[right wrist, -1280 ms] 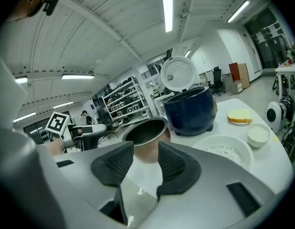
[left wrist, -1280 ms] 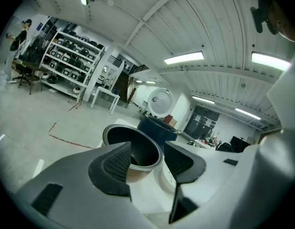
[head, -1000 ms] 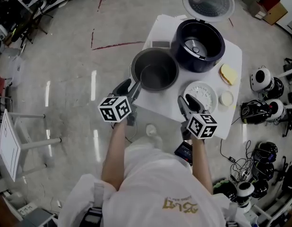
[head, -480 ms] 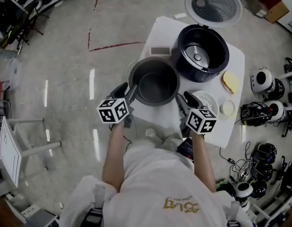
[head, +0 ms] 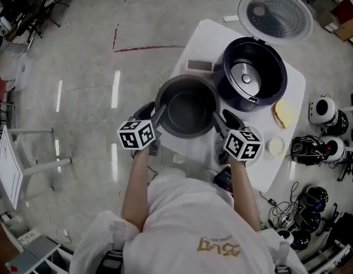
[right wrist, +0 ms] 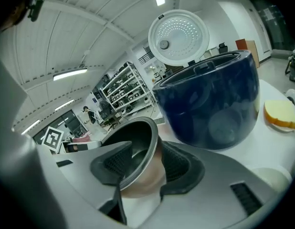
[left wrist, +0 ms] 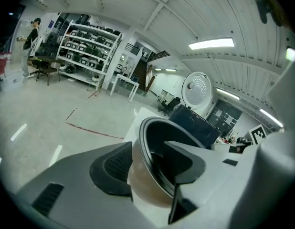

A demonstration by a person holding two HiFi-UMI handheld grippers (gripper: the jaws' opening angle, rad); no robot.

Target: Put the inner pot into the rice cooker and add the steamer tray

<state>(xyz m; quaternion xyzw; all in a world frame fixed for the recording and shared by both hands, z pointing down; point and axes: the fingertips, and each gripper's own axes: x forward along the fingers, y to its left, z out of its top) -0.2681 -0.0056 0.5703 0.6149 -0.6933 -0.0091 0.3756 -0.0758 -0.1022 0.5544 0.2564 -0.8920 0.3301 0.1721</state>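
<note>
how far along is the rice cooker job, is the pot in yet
Done: the rice cooker has its lid up and its well is empty. In hand: the inner pot stands on the table; the left gripper and right gripper straddle its rim, unclamped, the right's jaws having just been opening. Left: grip, lift the pot in, then add the steamer tray, not clearly visible.

White table [head: 205,36], red floor line [head: 151,48]

Inner pot [head: 187,110] left of rice cooker [head: 253,80]
</note>
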